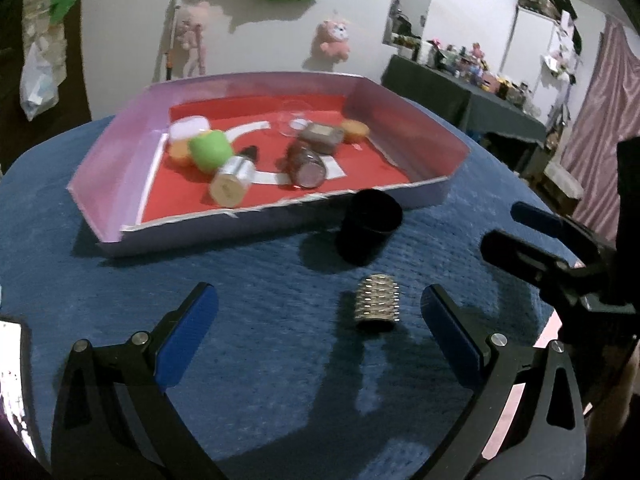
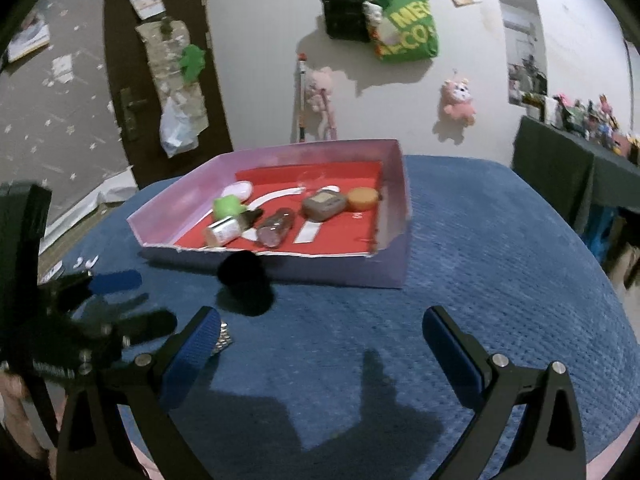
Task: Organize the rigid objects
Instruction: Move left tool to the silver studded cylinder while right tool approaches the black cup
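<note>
We held the left gripper with its fingers spread wide and empty, low over the blue worktop. Just ahead of them, toward one o'clock and nearer the right-hand finger than the left, lay the silver spring roll, a short ribbed cylinder. Its long axis ran roughly toward twelve o'clock, along our fingers, so its round sides faced the pads; it sat just beyond the tips, not yet between them.

Further out at one o'clock stood the black cup, touching or just beside the near wall of the pink box, where several small things already lay on the red floor.

Our right gripper was wide and empty too. From its view the spring roll peeked out at about ten o'clock, half hidden behind its left finger, well off its centre line. We judged the left gripper the nearer and better placed.
</note>
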### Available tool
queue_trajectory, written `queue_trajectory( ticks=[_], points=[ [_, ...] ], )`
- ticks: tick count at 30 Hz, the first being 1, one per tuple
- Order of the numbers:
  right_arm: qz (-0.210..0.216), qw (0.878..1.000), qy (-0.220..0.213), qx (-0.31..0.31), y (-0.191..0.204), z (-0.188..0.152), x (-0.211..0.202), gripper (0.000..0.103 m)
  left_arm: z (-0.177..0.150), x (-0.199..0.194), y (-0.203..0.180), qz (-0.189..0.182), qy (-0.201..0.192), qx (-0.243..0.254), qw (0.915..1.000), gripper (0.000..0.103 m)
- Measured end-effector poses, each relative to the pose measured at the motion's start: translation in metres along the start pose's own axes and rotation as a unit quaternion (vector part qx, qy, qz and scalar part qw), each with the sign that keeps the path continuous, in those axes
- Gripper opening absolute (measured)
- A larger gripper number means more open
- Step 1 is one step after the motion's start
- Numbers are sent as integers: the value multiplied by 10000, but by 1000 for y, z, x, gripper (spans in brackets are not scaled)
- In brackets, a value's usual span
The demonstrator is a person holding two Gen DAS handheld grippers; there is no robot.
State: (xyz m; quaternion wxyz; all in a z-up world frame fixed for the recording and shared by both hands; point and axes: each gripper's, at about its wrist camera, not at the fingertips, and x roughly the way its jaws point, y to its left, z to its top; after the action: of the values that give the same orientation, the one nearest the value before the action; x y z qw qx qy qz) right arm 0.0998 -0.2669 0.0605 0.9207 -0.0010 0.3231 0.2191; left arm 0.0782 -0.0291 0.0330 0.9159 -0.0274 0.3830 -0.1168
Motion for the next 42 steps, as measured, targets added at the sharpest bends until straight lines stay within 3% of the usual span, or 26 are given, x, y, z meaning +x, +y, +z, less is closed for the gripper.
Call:
queue_trajectory(
  ticks=[7, 15, 18, 22, 27, 31, 34, 37, 42],
  points=[
    [-16, 9997, 184, 163, -12, 0, 8, 103, -1, 15, -10, -113, 115, 89, 9998, 102],
    [-111, 9992, 267, 273, -20, 4, 16, 103, -2, 28, -15, 45, 174, 281, 9994, 102],
    [-109, 9989, 279, 356, -24, 5, 18, 103, 0, 30, -10, 107, 255, 147, 9995, 102],
    [-55, 9989, 317, 335, -21, 6, 22, 103, 1, 26, 4, 491, 228, -19, 9985, 102],
    [110, 9989, 395, 238, -9, 8, 29, 102, 2, 16, 22, 581, 106, -251, 9979, 102],
    [330, 9981, 428, 311, -3, 12, 33, 100, -4, 11, 15, 132, 112, -178, 9997, 102],
    [558, 9966, 540, 272, 6, 16, 40, 92, -8, 17, 1, 3, 177, -5, 9998, 101],
    [700, 9954, 635, 130, 18, 20, 47, 86, -9, 20, -3, 9, 199, 30, 9998, 89],
    [835, 9936, 763, -16, 31, 25, 59, 71, -8, 15, 4, -162, 91, -170, 9997, 57]
  ],
)
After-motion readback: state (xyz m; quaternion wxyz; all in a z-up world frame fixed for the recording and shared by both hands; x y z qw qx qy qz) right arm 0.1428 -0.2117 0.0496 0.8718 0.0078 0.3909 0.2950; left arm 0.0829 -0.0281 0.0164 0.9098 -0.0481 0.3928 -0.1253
